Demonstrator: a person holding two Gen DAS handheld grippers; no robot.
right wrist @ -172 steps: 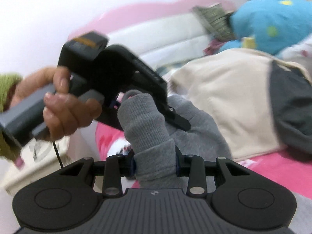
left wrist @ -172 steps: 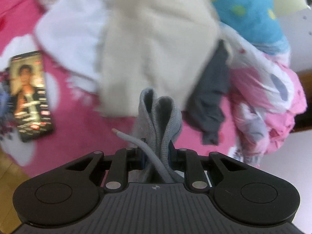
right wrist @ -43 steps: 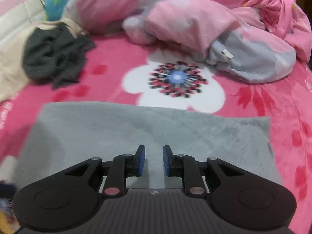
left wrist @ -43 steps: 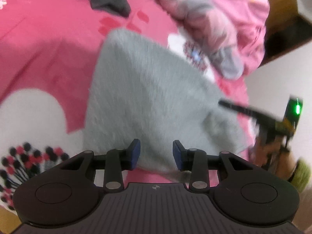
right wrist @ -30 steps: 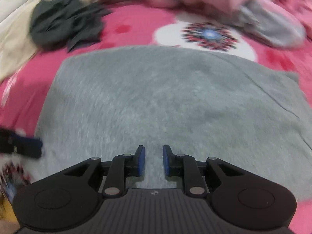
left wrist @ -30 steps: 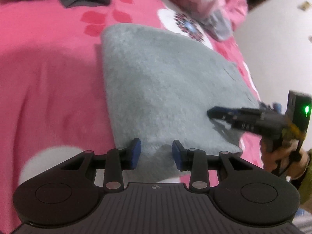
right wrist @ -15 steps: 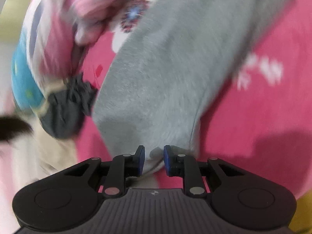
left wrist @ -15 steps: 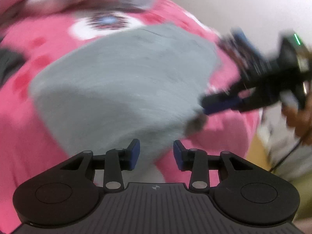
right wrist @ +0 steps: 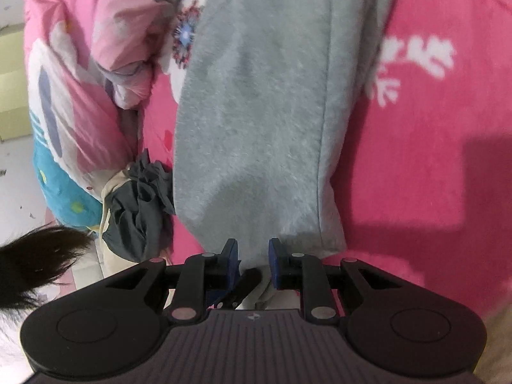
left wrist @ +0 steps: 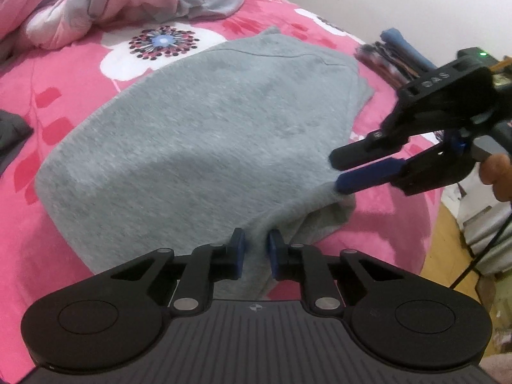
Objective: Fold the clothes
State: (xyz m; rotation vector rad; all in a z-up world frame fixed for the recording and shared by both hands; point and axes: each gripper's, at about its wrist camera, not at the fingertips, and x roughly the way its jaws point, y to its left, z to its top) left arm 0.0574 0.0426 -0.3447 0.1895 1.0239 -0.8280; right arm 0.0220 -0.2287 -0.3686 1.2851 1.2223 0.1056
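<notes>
Grey garment (left wrist: pixel 204 134) lies spread on the pink flowered bedspread (left wrist: pixel 57 96), its near edge gathered at both grippers. You have the left gripper (left wrist: pixel 256 252) closing on that edge, cloth bunched between the blue pads; the right gripper (left wrist: pixel 339 172) is narrow-jawed on the neighbouring corner, and its own view shows grey cloth between the pads (right wrist: pixel 252 252). Judgement: a lengthwise fold is starting. Confirm both pinches catch every layer before lifting, raise the two corners together and level, and carry them toward the far edge so the crease runs straight; the fleece looks thick and may slip from a shallow bite. Bed surface is soft, so expect drag. Crumpled pink quilt (left wrist: pixel 121 3) sits beyond the garment, near it. Dark cloth (right wrist: pixel 140 211) lies beside its long side. Folded stack (left wrist: pixel 393 54) sits near the bed edge, white wall behind.
</notes>
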